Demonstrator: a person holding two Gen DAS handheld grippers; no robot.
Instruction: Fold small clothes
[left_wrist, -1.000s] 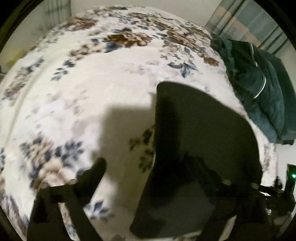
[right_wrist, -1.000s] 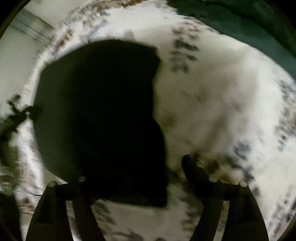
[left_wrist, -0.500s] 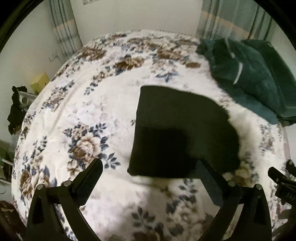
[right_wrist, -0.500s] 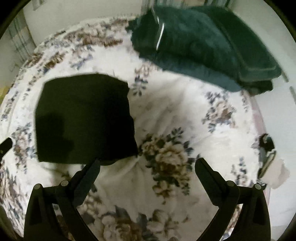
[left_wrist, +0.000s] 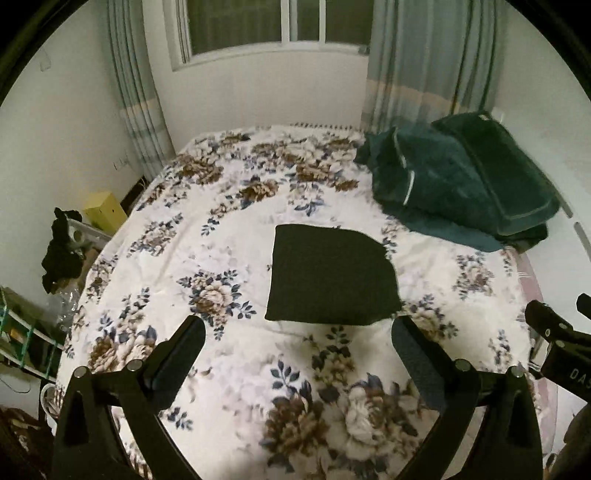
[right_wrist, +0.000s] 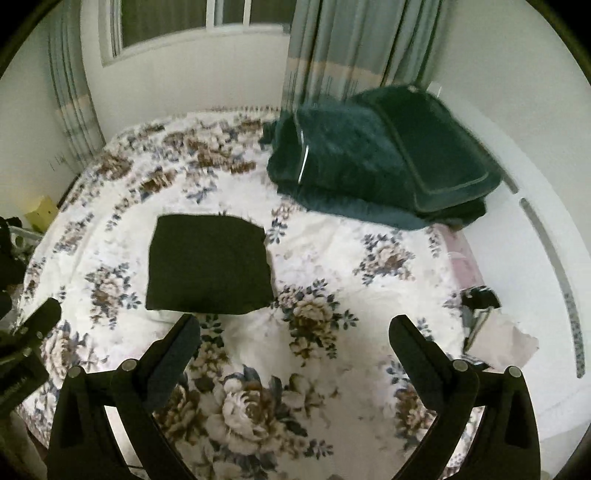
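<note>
On the floral-print bed (left_wrist: 207, 258), the flat, squarish folded black cloth (left_wrist: 328, 275) now lies alone, both the left hand-held gripper (left_wrist: 297, 354) and right hand-held gripper (right_wrist: 295, 350) having pulled back, jaws apart and empty, so this fold looks finished.

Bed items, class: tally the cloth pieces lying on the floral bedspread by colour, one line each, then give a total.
Black folded garment: 1
Dark green bedding pile: 1; its layers cannot be told apart
Total: 2
</note>
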